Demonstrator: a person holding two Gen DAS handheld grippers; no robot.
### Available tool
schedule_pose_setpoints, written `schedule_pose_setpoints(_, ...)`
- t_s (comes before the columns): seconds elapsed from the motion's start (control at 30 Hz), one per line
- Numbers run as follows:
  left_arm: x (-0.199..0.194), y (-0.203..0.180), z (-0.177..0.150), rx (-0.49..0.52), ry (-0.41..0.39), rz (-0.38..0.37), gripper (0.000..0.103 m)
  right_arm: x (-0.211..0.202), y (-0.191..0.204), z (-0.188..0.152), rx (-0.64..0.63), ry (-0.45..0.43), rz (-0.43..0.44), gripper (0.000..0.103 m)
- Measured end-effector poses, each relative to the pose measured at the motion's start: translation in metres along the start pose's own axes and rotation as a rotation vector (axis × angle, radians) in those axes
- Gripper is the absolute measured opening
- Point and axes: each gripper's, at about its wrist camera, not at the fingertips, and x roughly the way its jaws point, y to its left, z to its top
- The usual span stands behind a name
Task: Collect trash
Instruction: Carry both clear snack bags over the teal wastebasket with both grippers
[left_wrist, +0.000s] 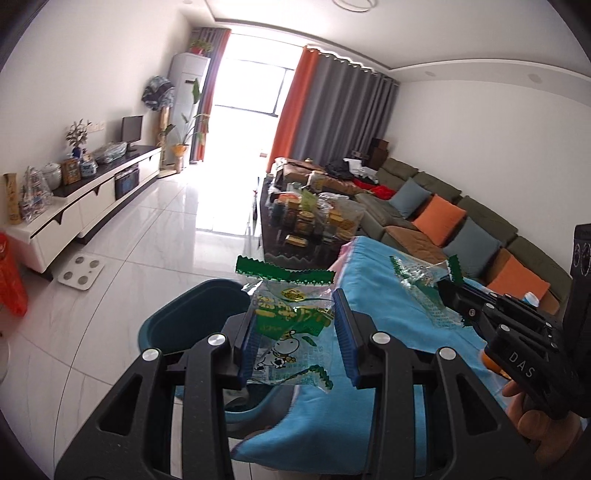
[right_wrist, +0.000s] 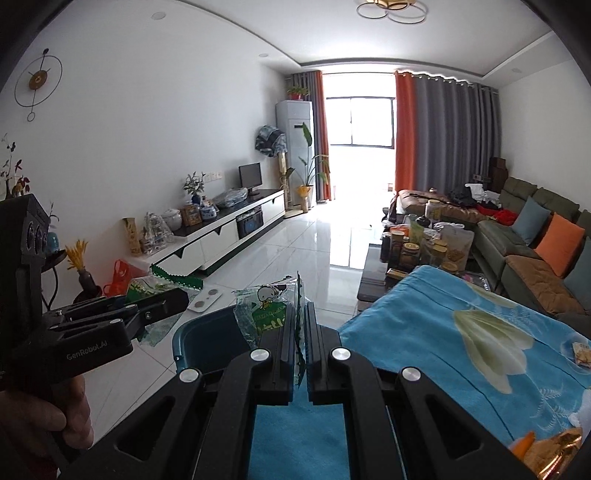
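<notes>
Underneath: blue floral cloth (right_wrist: 480, 332) covering table; white tiled floor (left_wrist: 155, 229) beyond.

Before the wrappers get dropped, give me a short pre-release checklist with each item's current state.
1. Left gripper holds its wrapper: ok, pinched between the blue pads.
2. Right gripper holds the other wrapper: ok, jaws shut on it.
3. Bin in view: ok, dark teal, on the floor beside the blue cloth.
4. Left wrapper over the bin opening: cannot tell.
5. Right wrapper over the bin opening: cannot tell.
6. Trash left on the cloth: not ok, a small wrapper remains.
</notes>
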Motion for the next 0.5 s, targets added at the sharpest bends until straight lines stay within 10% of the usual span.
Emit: schedule_pose_setpoints(0.5, 0.059, 0.047, -0.016, -0.028, 0.125, 0.080, 0.037, 0.098, 0.018, 0.006, -0.023, 0.192, 0.071, 0.004)
